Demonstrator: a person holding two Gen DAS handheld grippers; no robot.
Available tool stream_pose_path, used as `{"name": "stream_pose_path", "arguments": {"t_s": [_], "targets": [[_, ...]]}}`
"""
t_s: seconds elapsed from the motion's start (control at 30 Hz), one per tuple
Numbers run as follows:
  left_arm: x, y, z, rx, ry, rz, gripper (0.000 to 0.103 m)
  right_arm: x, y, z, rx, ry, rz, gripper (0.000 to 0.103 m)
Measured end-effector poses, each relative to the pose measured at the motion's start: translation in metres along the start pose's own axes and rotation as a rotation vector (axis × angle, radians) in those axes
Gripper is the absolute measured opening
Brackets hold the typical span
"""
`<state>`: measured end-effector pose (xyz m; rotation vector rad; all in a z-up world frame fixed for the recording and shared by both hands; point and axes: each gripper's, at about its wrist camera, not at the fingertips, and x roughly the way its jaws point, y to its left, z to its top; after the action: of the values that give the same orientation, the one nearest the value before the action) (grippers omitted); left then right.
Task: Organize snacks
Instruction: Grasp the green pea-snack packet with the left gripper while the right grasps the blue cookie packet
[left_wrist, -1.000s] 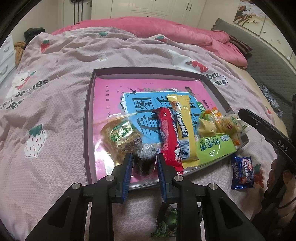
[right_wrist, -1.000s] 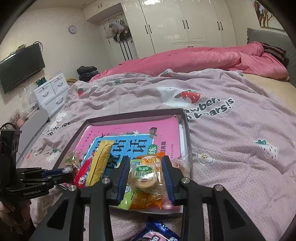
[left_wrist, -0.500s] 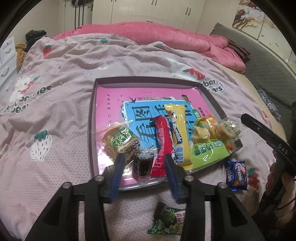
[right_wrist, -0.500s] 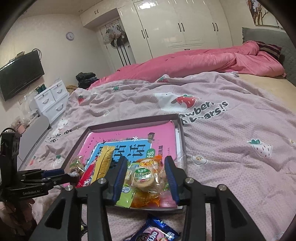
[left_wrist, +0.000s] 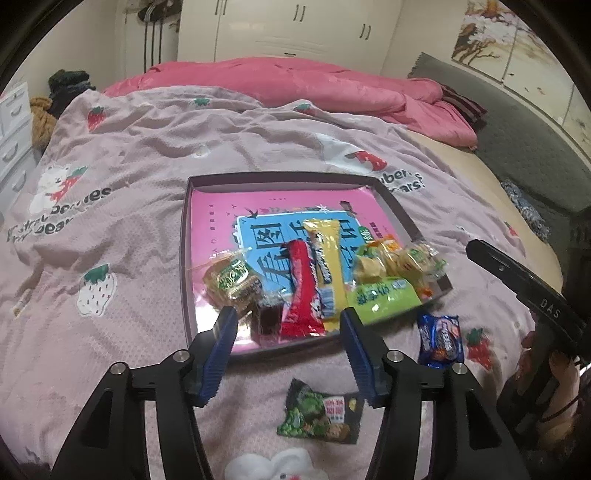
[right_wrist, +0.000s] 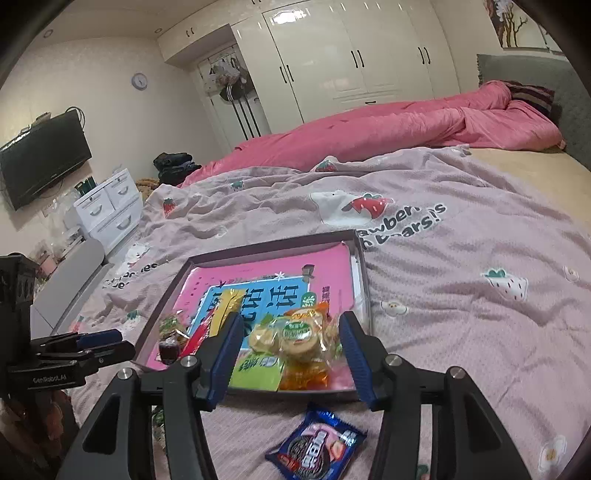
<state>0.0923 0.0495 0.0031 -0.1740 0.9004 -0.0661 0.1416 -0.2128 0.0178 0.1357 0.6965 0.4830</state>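
A dark tray (left_wrist: 184, 236) with a pink book in it lies on the bed. Its near edge holds several snacks: a round cake packet (left_wrist: 231, 278), a small dark jelly (left_wrist: 269, 319), a red bar (left_wrist: 301, 291), a yellow bar (left_wrist: 325, 254), a green packet (left_wrist: 384, 297) and clear-wrapped cakes (right_wrist: 299, 334). My left gripper (left_wrist: 288, 328) is open and empty just short of the jelly. My right gripper (right_wrist: 291, 334) is open, jaws either side of the wrapped cakes. A blue cookie packet (right_wrist: 317, 445) and a dark green packet (left_wrist: 319, 413) lie on the blanket outside the tray.
The pink strawberry blanket (left_wrist: 129, 155) covers the bed, with a pink duvet (right_wrist: 369, 129) bunched at the far side. A white drawer unit (right_wrist: 110, 210) and a wall TV (right_wrist: 40, 158) stand left. The right gripper's handle (left_wrist: 524, 291) shows at the left view's right edge.
My left gripper opened, let go of the dark jelly in the tray, and drew back. My right gripper opened wider around the wrapped cakes and pulled back slightly.
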Motion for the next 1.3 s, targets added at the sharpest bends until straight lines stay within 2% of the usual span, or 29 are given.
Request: {"name": "stream_pose_path", "arguments": {"t_s": [0.2,0.37,0.5,0.6,0.8,1.2,1.3], "targets": [[-0.009,-0.009,-0.015,0.038,0.031,-0.008,0.065,-0.009,0.001,-0.011,0.043,0.021,0.0,0.056],[-0.002,-0.011,-0.033,0.033,0.096,-0.023,0.066,-0.019,-0.003,-0.022,0.082,0.048,-0.015,0.057],[0.007,-0.016,-0.047,0.057,0.142,-0.005,0.068,-0.023,-0.01,-0.031,0.125,0.079,-0.041,0.059],[0.018,-0.02,-0.055,0.096,0.195,0.008,0.07,-0.021,-0.016,-0.038,0.15,0.11,-0.076,0.06],[0.034,-0.015,-0.067,0.078,0.254,0.01,0.07,-0.005,-0.021,-0.054,0.179,0.213,-0.116,0.061],[0.052,-0.035,-0.08,0.157,0.278,0.038,0.07,0.039,-0.007,-0.077,0.163,0.349,-0.188,0.061],[0.055,-0.037,-0.082,0.153,0.274,0.046,0.076,0.048,-0.002,-0.078,0.127,0.352,-0.229,0.063]]}}
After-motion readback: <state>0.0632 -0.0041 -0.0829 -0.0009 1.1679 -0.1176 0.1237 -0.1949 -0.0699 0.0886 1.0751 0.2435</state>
